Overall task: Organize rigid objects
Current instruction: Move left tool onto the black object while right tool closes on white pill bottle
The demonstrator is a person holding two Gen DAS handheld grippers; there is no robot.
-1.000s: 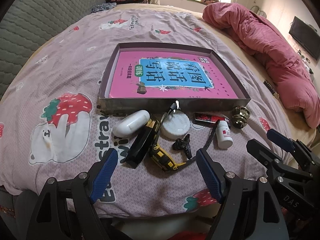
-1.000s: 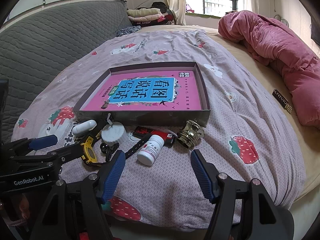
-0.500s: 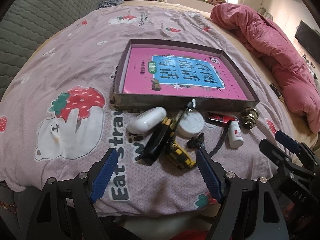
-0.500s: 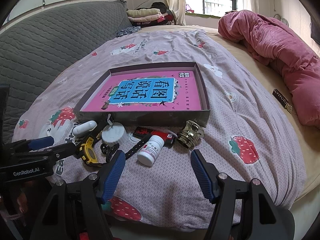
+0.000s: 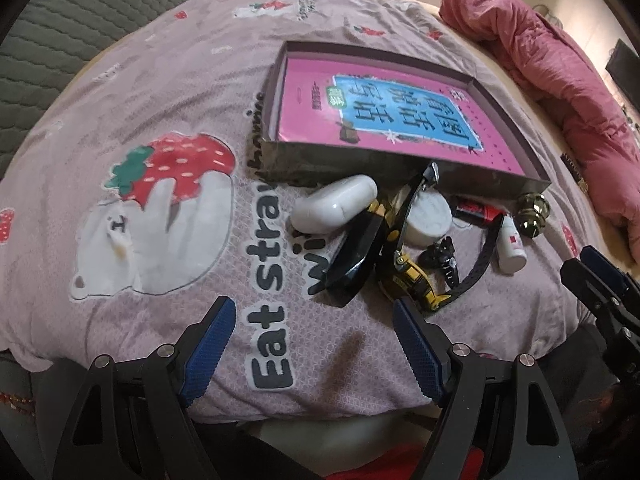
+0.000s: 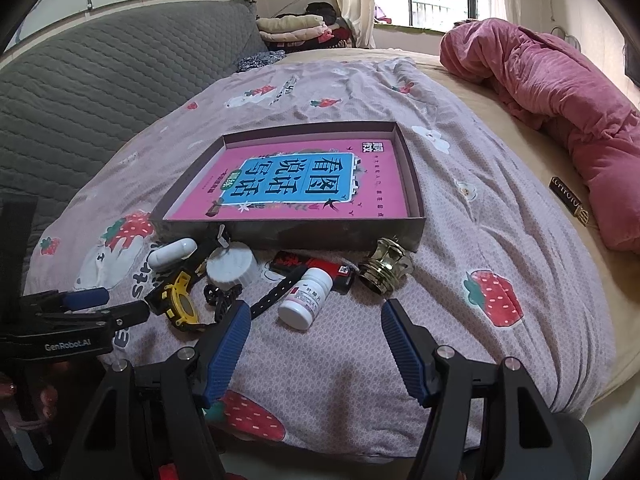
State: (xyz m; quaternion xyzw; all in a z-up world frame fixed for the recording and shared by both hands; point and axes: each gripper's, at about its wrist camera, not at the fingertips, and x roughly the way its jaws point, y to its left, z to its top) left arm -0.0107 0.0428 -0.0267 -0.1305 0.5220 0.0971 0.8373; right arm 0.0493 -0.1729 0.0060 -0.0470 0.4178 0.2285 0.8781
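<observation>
A shallow grey box (image 5: 360, 156) (image 6: 288, 232) holds a pink book (image 5: 384, 116) (image 6: 304, 178). In front of it lies a cluster: a white case (image 5: 334, 204) (image 6: 173, 253), a black glasses case (image 5: 354, 258), a yellow watch (image 5: 414, 284) (image 6: 180, 300), a white round jar (image 5: 430, 218) (image 6: 232, 266), a black clip (image 5: 442, 256) (image 6: 222, 298), a red-black lighter (image 5: 478, 210) (image 6: 312, 266), a white pill bottle (image 5: 510, 246) (image 6: 306, 300) and a brass knob (image 5: 534, 210) (image 6: 384, 270). My left gripper (image 5: 312, 344) (image 6: 104, 306) is open, just short of the glasses case. My right gripper (image 6: 314, 340) (image 5: 592, 264) is open before the pill bottle.
The bed carries a lilac strawberry-print sheet (image 5: 160, 128). A pink quilt (image 6: 560, 92) is bunched at the right, with a small black label (image 6: 568, 200) beside it. A grey padded headboard (image 6: 100, 80) runs along the left, and folded clothes (image 6: 296, 28) lie by the window.
My left gripper has shifted leftward and closer to the bed, so the objects now sit right of its centre. The right gripper has barely moved. Both stay open.
</observation>
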